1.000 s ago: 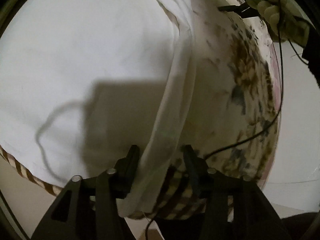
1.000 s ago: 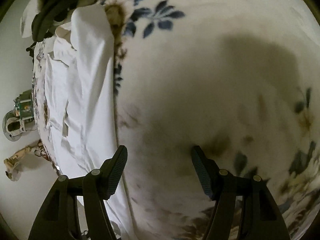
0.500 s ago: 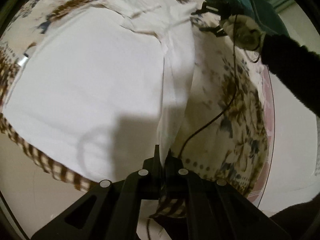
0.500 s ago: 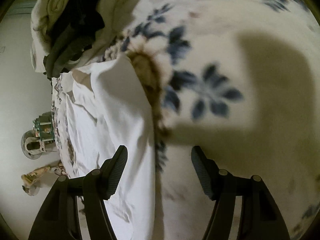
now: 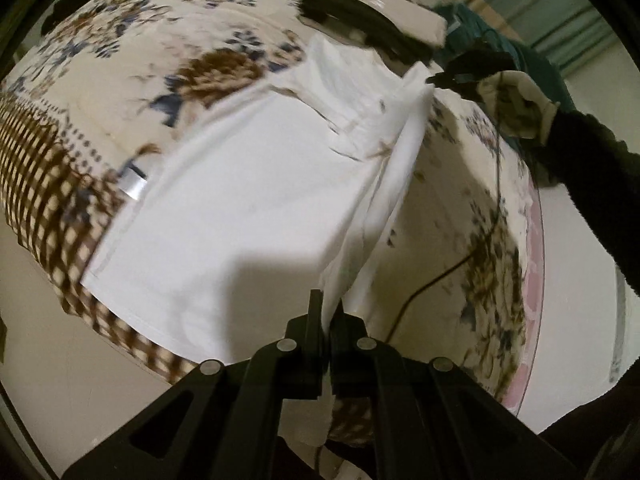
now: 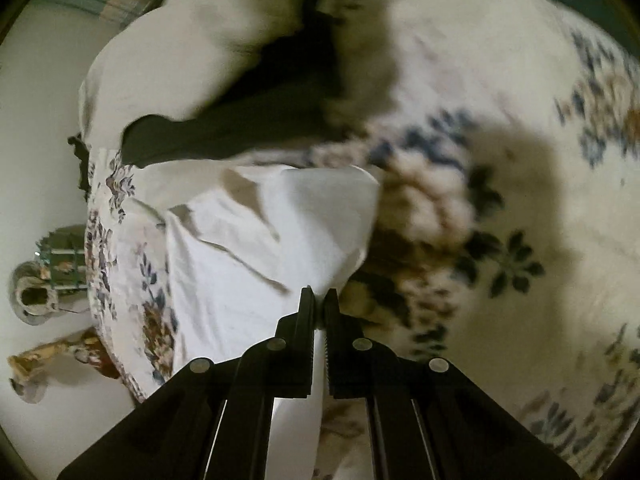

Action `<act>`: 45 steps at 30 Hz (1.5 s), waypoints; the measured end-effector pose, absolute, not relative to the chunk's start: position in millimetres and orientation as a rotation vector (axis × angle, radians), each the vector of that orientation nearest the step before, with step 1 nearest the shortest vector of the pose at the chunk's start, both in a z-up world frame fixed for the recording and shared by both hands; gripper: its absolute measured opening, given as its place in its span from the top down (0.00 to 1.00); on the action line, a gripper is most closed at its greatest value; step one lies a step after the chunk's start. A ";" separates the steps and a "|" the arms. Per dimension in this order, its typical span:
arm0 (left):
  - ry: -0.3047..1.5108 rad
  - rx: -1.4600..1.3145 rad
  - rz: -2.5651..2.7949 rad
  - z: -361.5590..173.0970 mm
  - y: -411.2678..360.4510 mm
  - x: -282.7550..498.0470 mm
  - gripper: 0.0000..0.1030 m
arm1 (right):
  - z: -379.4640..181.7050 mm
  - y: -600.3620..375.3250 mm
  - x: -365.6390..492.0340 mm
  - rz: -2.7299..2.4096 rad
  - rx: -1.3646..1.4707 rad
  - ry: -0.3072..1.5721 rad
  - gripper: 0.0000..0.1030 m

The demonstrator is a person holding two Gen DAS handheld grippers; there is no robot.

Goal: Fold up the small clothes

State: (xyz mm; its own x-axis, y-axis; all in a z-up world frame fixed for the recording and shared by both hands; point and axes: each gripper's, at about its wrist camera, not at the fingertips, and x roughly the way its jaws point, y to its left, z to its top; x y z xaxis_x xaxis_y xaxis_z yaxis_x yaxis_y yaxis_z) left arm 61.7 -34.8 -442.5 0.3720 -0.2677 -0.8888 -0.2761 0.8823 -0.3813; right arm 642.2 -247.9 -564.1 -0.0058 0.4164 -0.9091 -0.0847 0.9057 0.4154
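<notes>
A white garment (image 5: 240, 208) lies spread on a floral bedcover (image 5: 152, 60). My left gripper (image 5: 327, 308) is shut on its near right edge, which rises off the bed as a folded ridge. My right gripper (image 6: 318, 300) is shut on the far end of the same white garment (image 6: 256, 240). The right gripper also shows in the left wrist view (image 5: 444, 78), pinching the garment's far corner, held by a gloved hand with a black sleeve.
A black garment (image 6: 240, 128) and cream clothes (image 6: 192, 40) are piled at the far end of the bed. A brown checked border (image 5: 44, 184) marks the bed's left edge. A black cable (image 5: 440, 272) runs across the cover on the right.
Both grippers have shut on the white garment: the left on its near edge first, the right on its far corner just now. The held edge has lifted off the bed.
</notes>
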 end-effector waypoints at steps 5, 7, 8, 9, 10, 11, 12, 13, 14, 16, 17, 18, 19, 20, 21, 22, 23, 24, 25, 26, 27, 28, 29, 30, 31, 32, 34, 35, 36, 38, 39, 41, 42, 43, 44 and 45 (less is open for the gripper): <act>1.194 -0.575 0.033 -456.4 35.4 70.0 1.00 | -539.0 -169.4 654.8 0.335 0.158 1.532 0.96; 1.198 -0.623 0.052 -473.5 65.5 74.7 1.00 | -544.8 -127.8 661.3 0.291 0.093 1.542 0.96; 1.202 -0.648 0.060 -483.9 80.0 77.8 1.00 | -550.5 -111.5 663.1 0.274 0.066 1.546 0.96; 1.207 -0.666 0.069 -494.3 93.7 80.3 1.00 | -559.0 -90.6 665.9 0.248 0.030 1.553 0.96; 1.208 -0.677 0.077 -501.9 104.0 81.7 1.00 | -567.1 -80.0 667.7 0.230 0.005 1.560 0.96; 1.216 -0.692 0.081 -514.0 116.1 83.6 1.00 | -574.5 -68.0 669.4 0.215 -0.019 1.566 0.96; 1.221 -0.703 0.080 -520.9 121.5 84.8 1.00 | -583.9 -52.9 670.4 0.192 -0.050 1.573 0.96; 1.226 -0.716 0.087 -530.9 130.0 84.9 1.00 | -592.8 -45.4 669.7 0.174 -0.071 1.574 0.96; 1.230 -0.730 0.088 -538.0 136.3 85.4 1.00 | -598.3 -37.3 669.0 0.158 -0.085 1.574 0.96; 1.252 -0.747 0.083 -554.8 145.9 86.4 1.00 | -610.5 -25.3 669.2 0.123 -0.103 1.579 0.96; 1.265 -0.756 0.076 -561.6 148.9 87.1 0.99 | -614.3 -23.4 669.4 0.112 -0.103 1.584 0.96; 1.279 -0.776 0.059 -566.5 151.6 87.6 0.98 | -620.0 -22.6 670.0 0.100 -0.100 1.602 0.96; 1.296 -0.798 0.049 -570.2 153.9 87.6 0.96 | -621.7 -23.7 669.8 0.100 -0.089 1.613 0.94; 1.312 -0.817 0.042 -571.4 155.7 86.4 0.96 | -621.5 -27.6 667.6 0.111 -0.062 1.631 0.89; 1.321 -0.844 0.022 -572.5 160.0 84.3 0.96 | -618.6 -33.8 662.0 0.137 -0.023 1.654 0.74; 1.324 -0.858 0.008 -571.8 163.5 81.7 0.96 | -614.5 -41.7 654.3 0.171 0.028 1.670 0.64; 1.332 -0.854 0.009 -570.3 166.0 80.3 0.94 | -608.9 -50.7 644.2 0.200 0.075 1.680 0.48; 1.342 -0.848 -0.004 -569.3 169.3 78.0 0.92 | -602.5 -61.0 631.3 0.226 0.117 1.687 0.44; 1.349 -0.844 -0.015 -569.7 171.4 76.5 0.91 | -594.6 -75.2 610.3 0.263 0.155 1.698 0.45; 1.360 -0.836 -0.017 -569.8 172.6 75.7 0.87 | -590.1 -85.0 592.3 0.286 0.168 1.711 0.44; 1.371 -0.825 -0.017 -570.5 174.0 74.5 0.84 | -586.4 -99.6 564.3 0.306 0.173 1.736 0.44; 1.378 -0.820 -0.021 -571.0 175.0 74.3 0.84 | -586.2 -112.2 537.3 0.318 0.177 1.758 0.44; 1.386 -0.811 -0.030 -571.0 173.7 75.4 0.84 | -588.0 -122.8 510.6 0.331 0.183 1.784 0.44; 1.394 -0.797 -0.031 -571.7 172.3 77.0 0.84 | -592.5 -133.4 481.7 0.342 0.196 1.812 0.44; 1.402 -0.781 -0.033 -572.4 171.2 78.2 0.84 | -603.0 -144.4 439.3 0.347 0.211 1.868 0.44; 1.406 -0.762 -0.041 -573.2 168.6 79.8 0.84 | -612.7 -151.8 406.1 0.351 0.225 1.920 0.44; 1.415 -0.717 -0.045 -574.8 160.2 82.7 0.84 | -638.6 -160.9 331.5 0.375 0.298 2.038 0.44; 1.412 -0.705 -0.043 -575.0 156.6 84.7 0.87 | -648.9 -163.6 300.9 0.392 0.335 2.080 0.44; 1.402 -0.686 -0.032 -573.9 153.4 84.3 0.88 | -660.4 -164.1 271.9 0.405 0.382 2.114 0.44; 1.414 -0.638 0.006 -572.8 147.8 83.9 0.98 | -679.6 -166.7 222.8 0.398 0.468 2.138 0.46; 1.407 -0.625 0.025 -569.3 146.7 81.5 0.98 | -684.6 -168.0 207.4 0.392 0.511 2.116 0.67; 1.393 -0.627 0.037 -563.2 146.1 78.5 0.99 | -689.1 -172.2 179.7 0.343 0.537 2.060 0.98; 1.383 -0.633 0.039 -557.6 146.0 75.9 0.99 | -687.2 -174.3 175.6 0.331 0.539 2.031 0.98; 1.378 -0.636 0.037 -554.7 145.8 74.6 0.99 | -682.4 -177.4 165.1 0.313 0.533 1.984 0.98; 1.375 -0.639 0.030 -550.4 146.2 70.4 0.99 | -677.6 -180.0 158.5 0.305 0.520 1.962 0.98; 1.375 -0.636 0.025 -545.7 144.7 67.5 0.99 | -675.9 -179.7 153.1 0.302 0.513 1.951 0.98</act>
State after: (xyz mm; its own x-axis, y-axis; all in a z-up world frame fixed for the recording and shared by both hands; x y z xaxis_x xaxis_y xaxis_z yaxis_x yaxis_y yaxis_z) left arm 67.5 144.7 -545.7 0.2222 -0.3432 -0.9126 -0.3763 0.8333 -0.4050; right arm 153.1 -179.7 -675.9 -0.3603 0.4813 -0.7991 0.2176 0.8763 0.4298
